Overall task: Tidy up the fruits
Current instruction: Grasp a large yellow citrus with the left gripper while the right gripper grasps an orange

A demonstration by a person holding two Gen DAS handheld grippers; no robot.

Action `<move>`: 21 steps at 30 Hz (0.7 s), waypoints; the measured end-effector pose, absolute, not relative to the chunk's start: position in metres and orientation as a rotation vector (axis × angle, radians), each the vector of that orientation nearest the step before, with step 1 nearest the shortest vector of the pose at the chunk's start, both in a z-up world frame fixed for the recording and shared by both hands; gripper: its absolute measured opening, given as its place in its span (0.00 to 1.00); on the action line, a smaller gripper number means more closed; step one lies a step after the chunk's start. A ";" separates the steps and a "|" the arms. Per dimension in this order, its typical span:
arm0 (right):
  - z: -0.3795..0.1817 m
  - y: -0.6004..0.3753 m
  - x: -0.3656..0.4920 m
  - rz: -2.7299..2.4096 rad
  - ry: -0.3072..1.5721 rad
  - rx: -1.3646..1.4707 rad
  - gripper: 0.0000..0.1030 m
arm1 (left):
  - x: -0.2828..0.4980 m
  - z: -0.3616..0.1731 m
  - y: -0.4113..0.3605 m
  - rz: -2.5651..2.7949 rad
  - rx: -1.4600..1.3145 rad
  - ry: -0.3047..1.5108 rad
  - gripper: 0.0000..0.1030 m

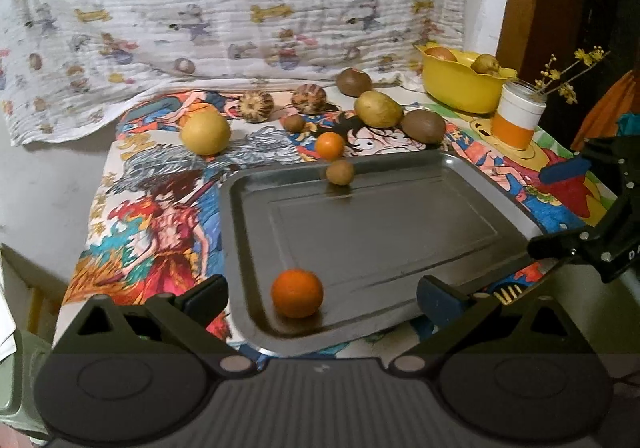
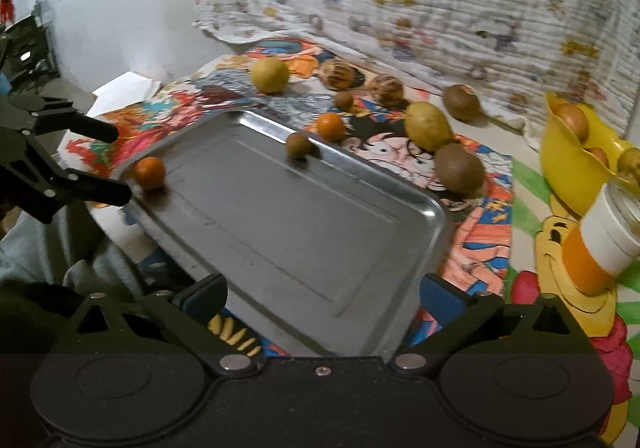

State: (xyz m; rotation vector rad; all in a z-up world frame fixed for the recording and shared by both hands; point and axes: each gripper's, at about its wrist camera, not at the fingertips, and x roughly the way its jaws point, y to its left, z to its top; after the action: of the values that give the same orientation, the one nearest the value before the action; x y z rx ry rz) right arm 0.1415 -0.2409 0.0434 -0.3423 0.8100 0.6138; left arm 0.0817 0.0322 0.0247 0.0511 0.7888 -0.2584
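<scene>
Both grippers spread wide, nothing between jaws: left gripper [image 1: 322, 294], right gripper [image 2: 322, 296]. Metal tray [image 1: 400, 268] holds an orange [image 1: 297, 293] at its near corner and a small brown fruit [image 1: 340, 172] by the far rim; other fruit lies loose on the cloth beyond. Fruits look round, light, firm, apt to roll on slick metal; best pinched across the middle. Only the right wrist view shows the orange just beside the left fingers [image 2: 102, 192]

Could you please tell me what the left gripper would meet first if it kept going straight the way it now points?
Most likely the orange on the metal tray, between the open left gripper's fingers; depth is uncertain.
</scene>
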 end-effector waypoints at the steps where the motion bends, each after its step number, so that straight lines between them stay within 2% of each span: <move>1: 0.044 -0.242 0.143 0.607 0.809 -0.342 0.99 | 0.085 0.025 0.030 -0.265 0.054 0.792 0.99; 21: 0.061 -0.239 0.223 0.545 0.739 -0.295 0.99 | 0.177 0.035 0.018 -0.321 0.094 0.818 0.99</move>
State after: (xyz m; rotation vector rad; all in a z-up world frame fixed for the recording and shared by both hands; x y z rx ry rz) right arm 0.2230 -0.2393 0.0609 -0.2948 0.7389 0.5448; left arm 0.1768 0.0182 0.0351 0.0941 0.8183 -0.3210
